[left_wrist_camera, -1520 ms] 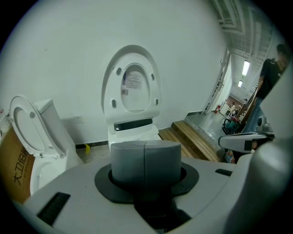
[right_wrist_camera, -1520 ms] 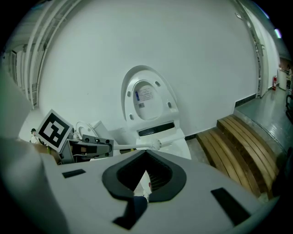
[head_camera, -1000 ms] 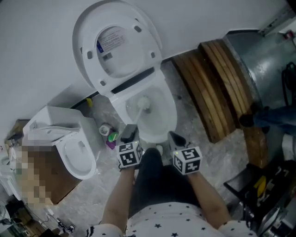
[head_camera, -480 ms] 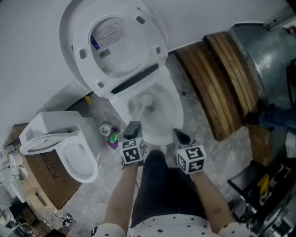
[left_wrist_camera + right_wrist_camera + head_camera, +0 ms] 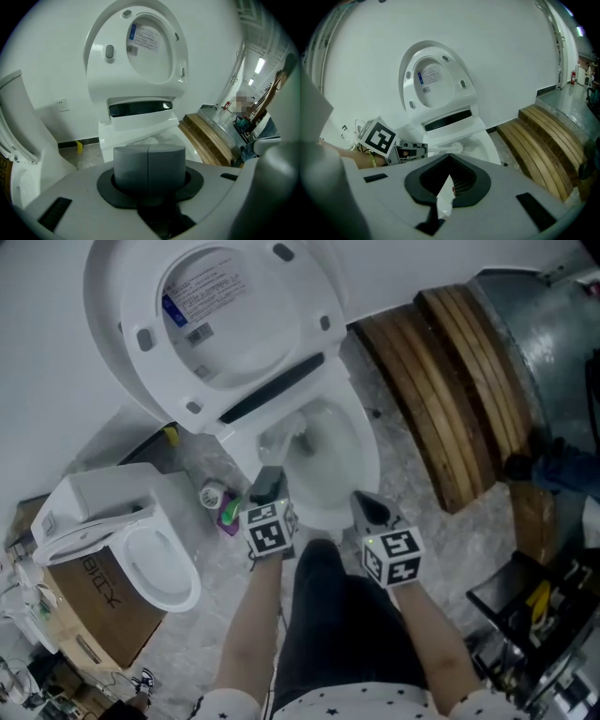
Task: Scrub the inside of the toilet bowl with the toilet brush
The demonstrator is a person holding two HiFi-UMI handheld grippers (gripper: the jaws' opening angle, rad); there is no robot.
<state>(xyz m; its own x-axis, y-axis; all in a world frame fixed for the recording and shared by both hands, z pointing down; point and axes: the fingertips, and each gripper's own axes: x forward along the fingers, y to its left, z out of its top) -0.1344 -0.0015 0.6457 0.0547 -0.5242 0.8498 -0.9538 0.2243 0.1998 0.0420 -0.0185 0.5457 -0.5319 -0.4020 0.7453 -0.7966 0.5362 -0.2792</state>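
Left gripper [image 5: 267, 484] jaws clamped on toilet brush [image 5: 300, 427]; brush head sits inside toilet bowl [image 5: 367, 470], toward the rear wall; right gripper [image 5: 368, 506] jaws together, empty. Risk: the slim handle may twist or slip in a one-gripper hold under scrubbing pressure; fast strokes could splash over the rim.

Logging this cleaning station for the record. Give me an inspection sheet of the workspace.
Surface: mottled grey floor.
Job's things: toilet, seat and lid up; toilet brush, head inside the bowl.
Clutter: small bottles beside the toilet's base; spare toilet on a cardboard box.
Grippers: left gripper shut on the toilet brush handle; right gripper shut, empty, near the bowl's front.
Cables: thin wires seem to lie at lower left.
Surroundings: white wall; stacked wooden planks to the right.
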